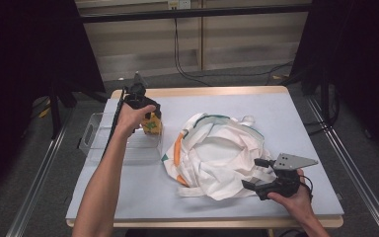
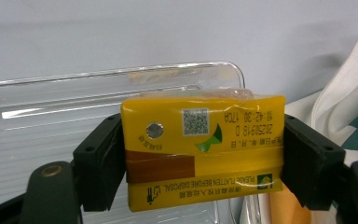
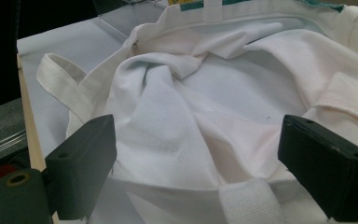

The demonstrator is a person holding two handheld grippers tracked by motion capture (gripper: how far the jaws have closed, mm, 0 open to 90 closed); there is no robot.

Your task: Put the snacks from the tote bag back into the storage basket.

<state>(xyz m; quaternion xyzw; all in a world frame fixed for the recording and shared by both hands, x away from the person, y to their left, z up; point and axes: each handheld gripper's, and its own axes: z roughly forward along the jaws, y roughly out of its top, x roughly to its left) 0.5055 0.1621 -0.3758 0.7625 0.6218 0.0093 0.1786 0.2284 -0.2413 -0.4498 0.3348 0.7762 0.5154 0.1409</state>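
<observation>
A yellow drink carton (image 2: 205,149) with a brown band and printed text sits between my left gripper's (image 2: 203,163) black pads, which touch both of its sides. From the high view, the carton (image 1: 153,123) hangs at the right end of a clear plastic tray (image 1: 96,136), with the left gripper (image 1: 148,116) reaching down onto it. A crumpled white tote bag (image 1: 217,153) with teal and orange print lies mid-table, its mouth open. My right gripper (image 1: 252,174) stands open at the bag's near right edge. In the right gripper view, its jaws flank the bag's rim (image 3: 191,102) without touching it.
The pale table top (image 1: 286,113) has a wooden edge all round. The tray's clear rim (image 2: 51,107) runs behind the carton. A loose bag handle (image 3: 58,74) lies near the table's edge. Black frames, cables and dark curtains surround the table.
</observation>
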